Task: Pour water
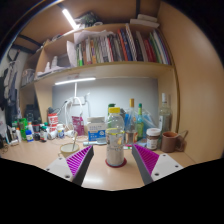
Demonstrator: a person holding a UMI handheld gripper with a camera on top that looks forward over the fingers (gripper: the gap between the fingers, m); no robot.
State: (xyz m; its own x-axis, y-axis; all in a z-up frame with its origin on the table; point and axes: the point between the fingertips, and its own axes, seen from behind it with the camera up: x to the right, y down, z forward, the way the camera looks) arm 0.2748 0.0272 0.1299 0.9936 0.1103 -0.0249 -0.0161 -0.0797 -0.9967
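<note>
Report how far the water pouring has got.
Done: the gripper is lined up with the water bottle, which stands upright on the table between the open fingers. In hand: closing on it; no grip yet. Left: grasp, lift, pour. I cannot tell which container is to be filled.

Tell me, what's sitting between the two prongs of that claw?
In the gripper view, a clear water bottle stands upright on the table between the open claw's fingers, with a gap at either side.
</note>
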